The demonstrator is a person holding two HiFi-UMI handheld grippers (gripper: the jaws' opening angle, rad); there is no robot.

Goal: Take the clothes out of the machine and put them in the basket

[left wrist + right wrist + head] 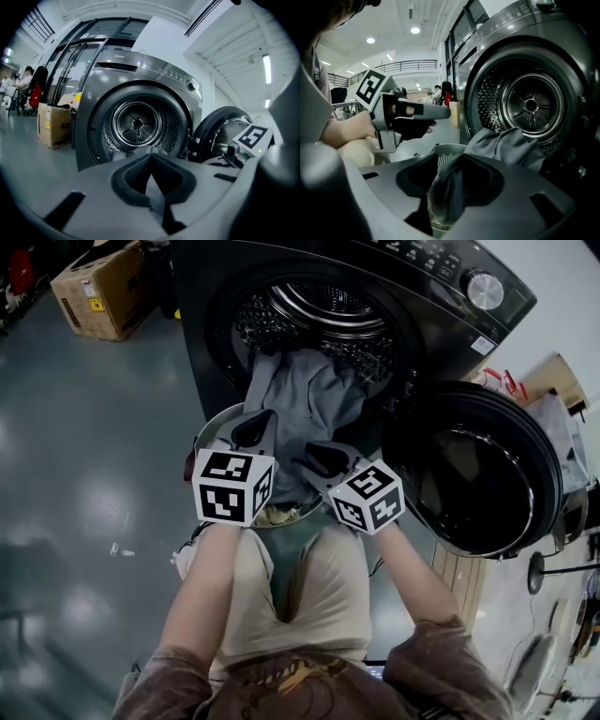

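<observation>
Grey garment (pixel 305 399) hangs half out of the washing machine (pixel 450 282). Its upper end lies on the lip of the drum (pixel 328 306). Its lower end drops into the round grey basket (pixel 208 427), which stands right under the opening. Machine door (pixel 478 474) is swung wide open, to the right in the head view.

Your right gripper (pixel 323 457) sits over the basket at the garment's lower right. In its own view the jaws stand partly apart, with a fold of the grey cloth dangling in the gap. Basket slats show through beside the fold, so the pads are not clamping it.

Your left gripper (pixel 255 432) is held just beside the garment's left edge, above the basket rim. Its jaws are closed tip to tip with nothing pinched; the cloth lies just beyond the tips.

Both grippers are side by side, close together, pointing toward the drum. Something pale and yellowish lies in the basket below them, too hidden to name.
</observation>
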